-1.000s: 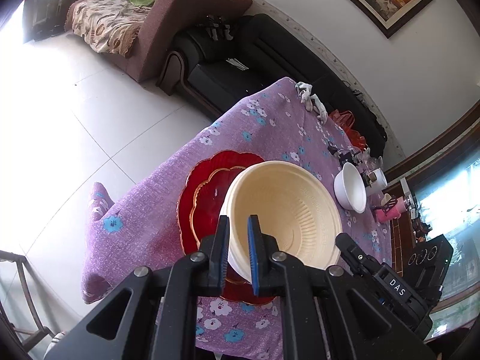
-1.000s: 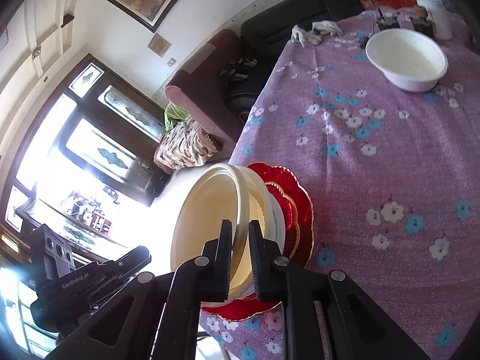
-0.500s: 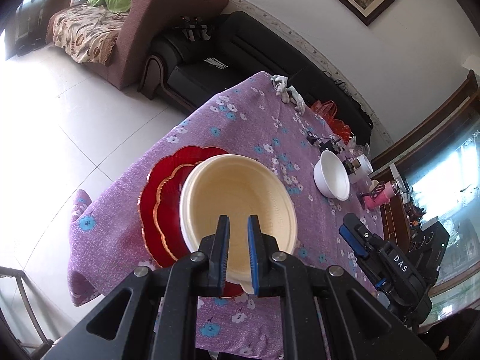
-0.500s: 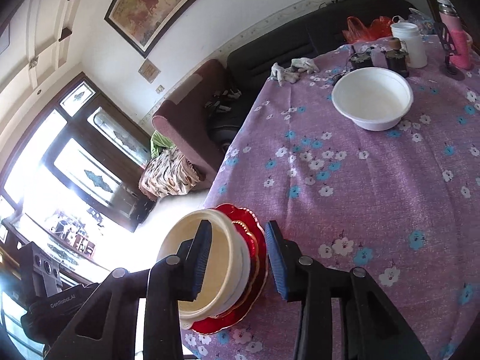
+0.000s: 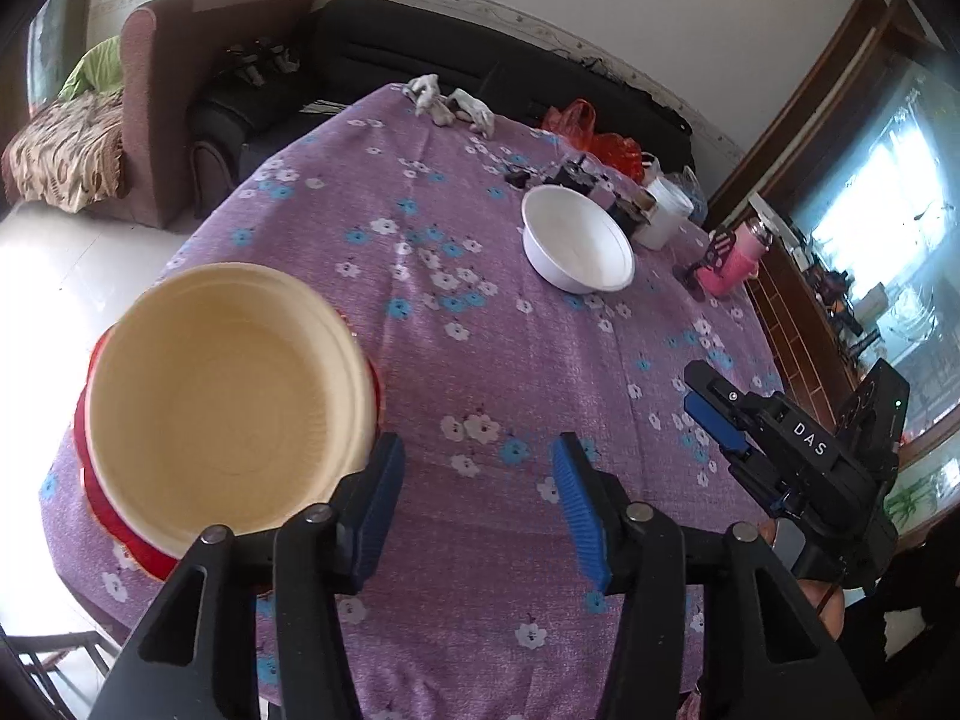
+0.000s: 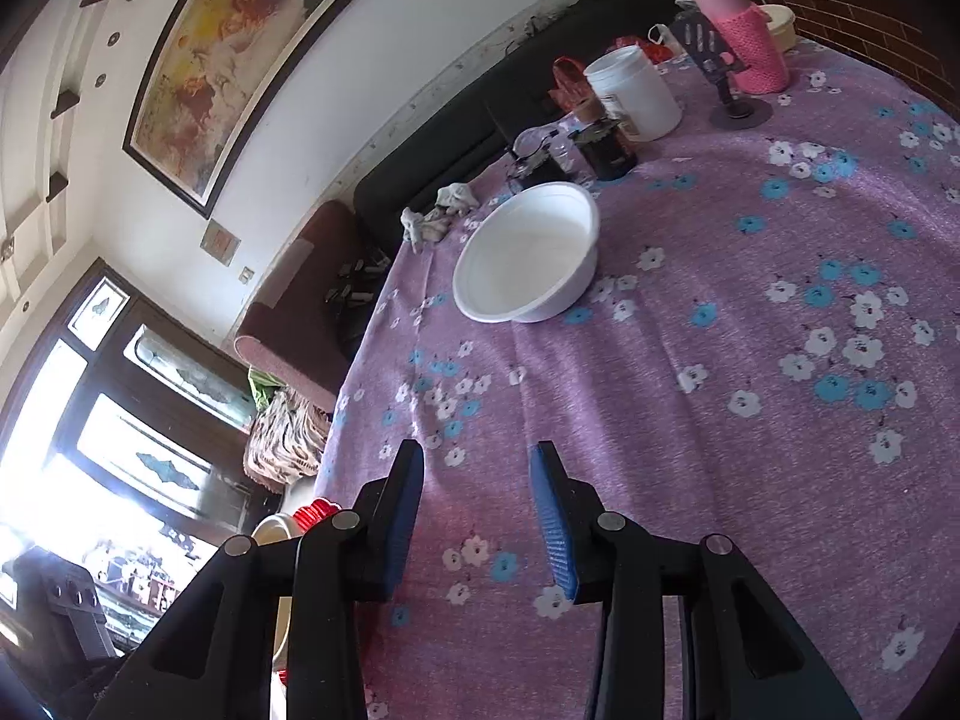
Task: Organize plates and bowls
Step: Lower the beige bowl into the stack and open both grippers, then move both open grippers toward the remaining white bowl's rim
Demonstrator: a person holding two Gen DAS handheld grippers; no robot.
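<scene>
A large cream bowl [image 5: 222, 396] rests on stacked red plates [image 5: 114, 531] at the table's near left corner. My left gripper [image 5: 477, 510] hangs just right of that bowl, its jaws opening with only tablecloth between them. A white bowl [image 5: 576, 249] stands alone further back on the purple flowered cloth. In the right wrist view the white bowl [image 6: 528, 252] lies ahead, and my right gripper [image 6: 477, 516] stands open and empty over the cloth. The cream bowl [image 6: 273, 531] and red plates [image 6: 315, 510] peek out behind its left finger. The right gripper [image 5: 714, 414] also shows at the left view's right side.
At the table's far end stand a white tub [image 6: 633, 93], dark jars [image 6: 606, 150], a pink flask [image 6: 744, 39], a phone stand [image 6: 729, 102] and a white cloth [image 6: 435, 216]. A black sofa [image 5: 480, 66] and a maroon armchair [image 5: 180, 84] lie beyond the table.
Both grippers let go of the cream bowl's rim, now resting on the red plates. Both opened and swung right, toward the white bowl.
</scene>
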